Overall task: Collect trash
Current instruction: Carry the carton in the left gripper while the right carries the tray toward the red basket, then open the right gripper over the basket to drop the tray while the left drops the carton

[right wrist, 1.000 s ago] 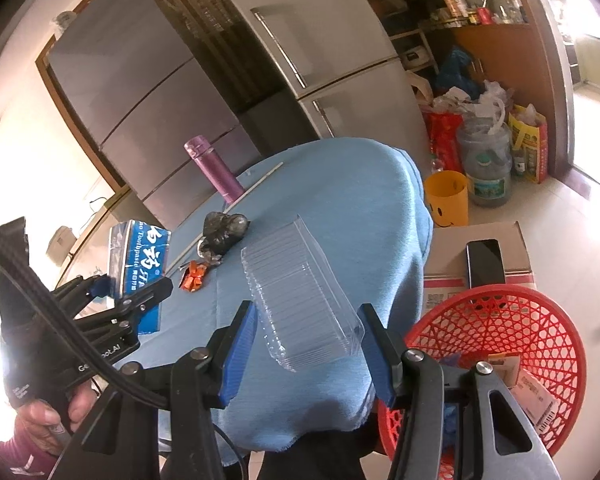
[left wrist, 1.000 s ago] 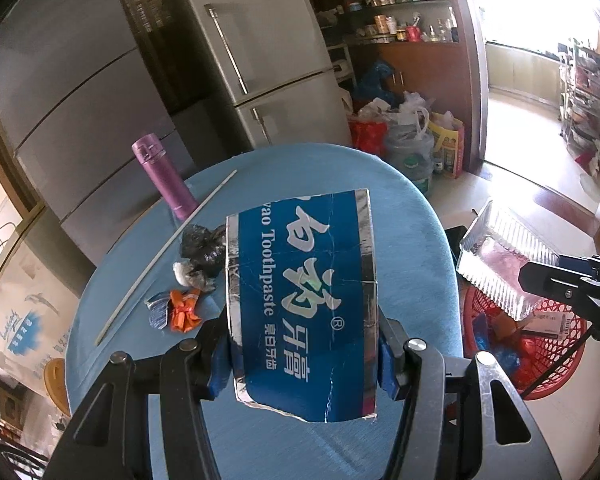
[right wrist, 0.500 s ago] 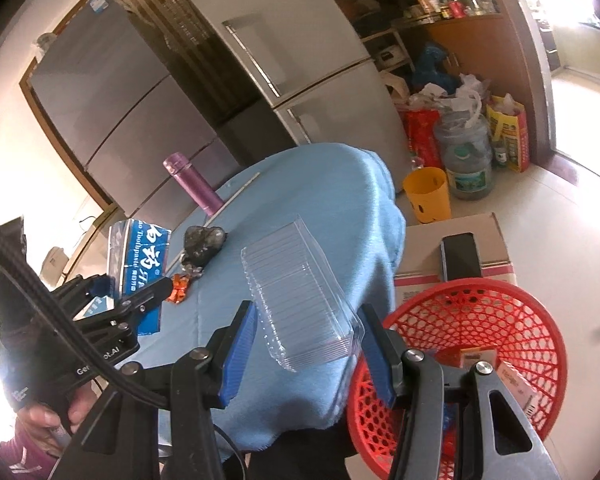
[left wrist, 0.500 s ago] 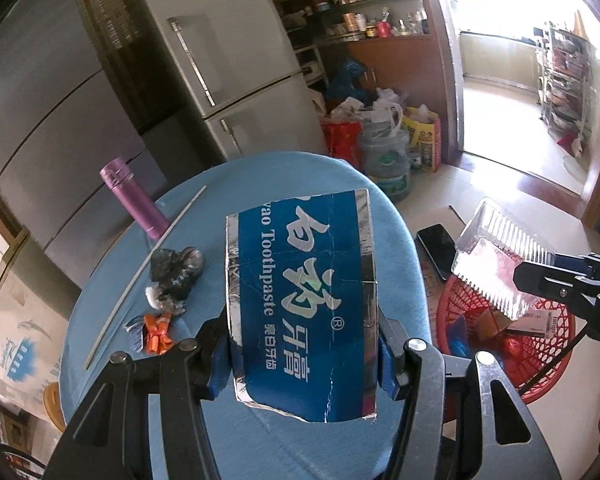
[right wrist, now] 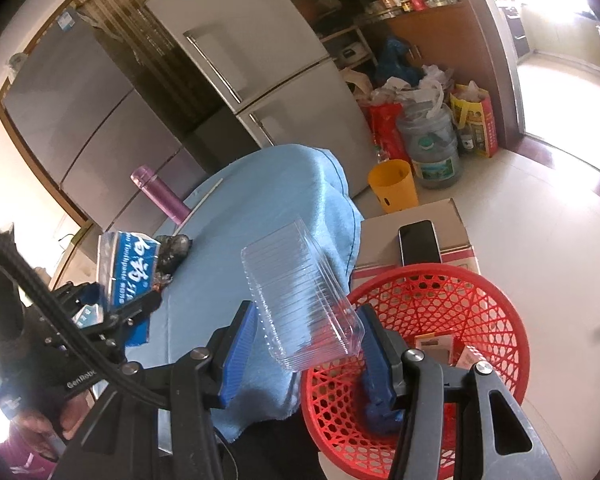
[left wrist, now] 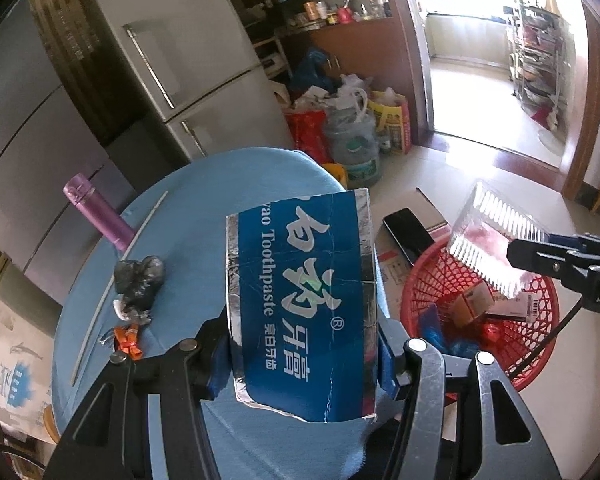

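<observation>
Clear tray [right wrist: 300,300] now over red basket [right wrist: 480,280]

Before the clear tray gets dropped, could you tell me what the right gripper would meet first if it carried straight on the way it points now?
Probably the red basket: the right gripper, shut on the clear plastic tray, points downward at its near rim. Depth is unclear, so it might brush the blue tablecloth edge first.

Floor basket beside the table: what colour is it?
Red open lattice basket; clearest in the right wrist view.
</observation>
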A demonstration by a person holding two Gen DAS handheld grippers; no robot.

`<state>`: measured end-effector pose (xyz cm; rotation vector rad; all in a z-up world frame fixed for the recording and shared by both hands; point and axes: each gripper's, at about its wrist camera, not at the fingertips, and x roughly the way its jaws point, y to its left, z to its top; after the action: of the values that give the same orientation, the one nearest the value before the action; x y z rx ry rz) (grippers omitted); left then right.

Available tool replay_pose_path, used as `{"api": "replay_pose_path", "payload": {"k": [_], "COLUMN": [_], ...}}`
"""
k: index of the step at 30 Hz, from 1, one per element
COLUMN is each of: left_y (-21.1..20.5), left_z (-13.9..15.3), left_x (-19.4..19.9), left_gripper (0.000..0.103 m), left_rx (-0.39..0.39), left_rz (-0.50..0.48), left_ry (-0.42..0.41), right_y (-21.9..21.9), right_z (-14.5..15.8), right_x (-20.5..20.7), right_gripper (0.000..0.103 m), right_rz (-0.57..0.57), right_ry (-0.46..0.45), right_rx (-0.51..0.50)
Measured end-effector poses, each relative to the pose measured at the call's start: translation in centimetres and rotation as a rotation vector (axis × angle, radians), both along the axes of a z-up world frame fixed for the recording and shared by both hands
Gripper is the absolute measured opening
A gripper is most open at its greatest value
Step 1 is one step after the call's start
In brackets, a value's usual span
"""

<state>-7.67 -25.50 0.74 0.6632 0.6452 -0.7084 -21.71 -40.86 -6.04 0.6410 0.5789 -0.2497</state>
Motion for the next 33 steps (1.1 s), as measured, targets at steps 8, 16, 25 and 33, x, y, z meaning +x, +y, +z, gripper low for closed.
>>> {"api": "replay_pose_path", "payload": {"k": [8,16,25,33], "left_y": [-2.0,-2.8,-2.5,-3.3], "left_z": [-0.9,-2.4,-4.1,-5.7], "left_x": [-0.6,-1.1,-0.6,-1.4], "left_gripper": [0.059,0.059,0.059,0.059], "left_rx": [0.020,0.036,0.009,-0.007], "left_rz": [-0.041,-0.070,-0.102,-0.166], "left_ry": [0.036,0.084,0.260,0.396], "right_y": [-1.1,-2.4,-3.6,-6.3], "right_z": [-0.1,-1.3,-3.8,-8.0], "right_x": [-0.5,-0.6,-0.2,-1.6], "right_gripper": [0.055,0.055,0.055,0.055], "right_rz": [-0.033,-0.081,-0.175,-0.264], "right_ry": [0.007,0.057,0.206,0.319], "right_rx": [0.002,0.037,0.029,0.218]}}
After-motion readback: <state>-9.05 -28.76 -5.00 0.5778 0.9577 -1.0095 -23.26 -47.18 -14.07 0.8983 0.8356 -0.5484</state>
